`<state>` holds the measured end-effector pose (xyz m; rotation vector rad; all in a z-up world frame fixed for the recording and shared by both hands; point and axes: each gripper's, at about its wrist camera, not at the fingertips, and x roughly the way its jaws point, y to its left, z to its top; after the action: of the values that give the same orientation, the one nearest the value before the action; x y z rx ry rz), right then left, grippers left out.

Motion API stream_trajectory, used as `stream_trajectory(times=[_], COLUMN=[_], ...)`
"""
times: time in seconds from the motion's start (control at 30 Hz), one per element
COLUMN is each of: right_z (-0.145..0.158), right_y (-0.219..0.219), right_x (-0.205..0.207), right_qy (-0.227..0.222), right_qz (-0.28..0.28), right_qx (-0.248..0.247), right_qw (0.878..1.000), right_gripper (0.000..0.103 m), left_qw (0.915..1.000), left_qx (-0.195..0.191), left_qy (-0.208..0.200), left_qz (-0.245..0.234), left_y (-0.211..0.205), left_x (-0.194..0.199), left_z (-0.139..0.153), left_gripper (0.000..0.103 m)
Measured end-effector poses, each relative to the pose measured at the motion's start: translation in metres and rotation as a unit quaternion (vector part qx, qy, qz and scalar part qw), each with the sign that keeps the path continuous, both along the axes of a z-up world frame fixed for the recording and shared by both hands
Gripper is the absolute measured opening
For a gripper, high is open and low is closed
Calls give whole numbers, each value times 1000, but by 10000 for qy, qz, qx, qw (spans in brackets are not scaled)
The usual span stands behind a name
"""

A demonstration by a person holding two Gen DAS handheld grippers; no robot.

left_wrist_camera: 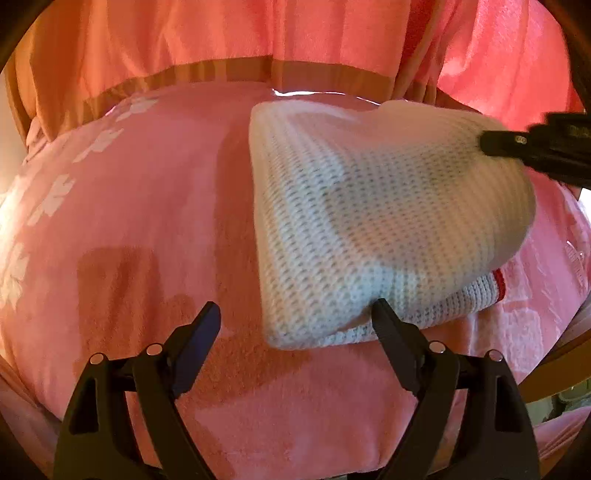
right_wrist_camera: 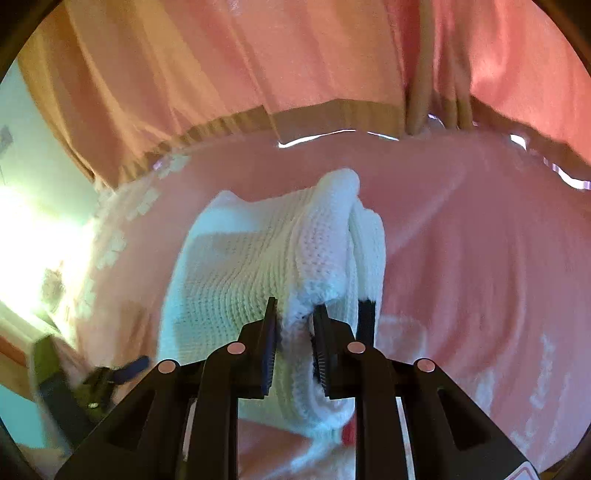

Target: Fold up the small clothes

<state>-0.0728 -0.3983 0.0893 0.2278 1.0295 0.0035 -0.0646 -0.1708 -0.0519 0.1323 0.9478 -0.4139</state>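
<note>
Blanket [left_wrist_camera: 147, 229], pink and plush with pale flower prints, covers the whole surface under my tongs, and pink curtains [left_wrist_camera: 258, 33] hang behind it. On it lies the white waffle-knit garment [left_wrist_camera: 376, 229], folded into a thick pad with a red tag at one edge. My right gripper [right_wrist_camera: 294, 321] pinches a bunched fold of that knit, jaws narrow. My left gripper [left_wrist_camera: 295, 317] stands wide, holding nothing, one finger touching the garment's near edge
</note>
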Motion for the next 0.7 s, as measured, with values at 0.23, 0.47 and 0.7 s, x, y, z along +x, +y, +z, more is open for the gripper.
stream_trajectory(times=[0.23, 0.47, 0.7], right_z=[-49, -59, -30], right_y=[-18, -5, 5], right_x=[0, -29, -53], right_qy=[1149, 1329, 828], right_qz=[-250, 311, 333], right_qx=[-265, -291, -294], right_qw=[9927, 9902, 9956], right_gripper=[18, 9, 7], left_qw=[9999, 9998, 9989], left_qx=[127, 200, 455], left_qy=[-17, 57, 31], left_qz=[3, 21, -75], left_y=[-4, 1, -1], left_x=[2, 7, 10], left_z=[1, -6, -14], left_gripper=[82, 83, 84])
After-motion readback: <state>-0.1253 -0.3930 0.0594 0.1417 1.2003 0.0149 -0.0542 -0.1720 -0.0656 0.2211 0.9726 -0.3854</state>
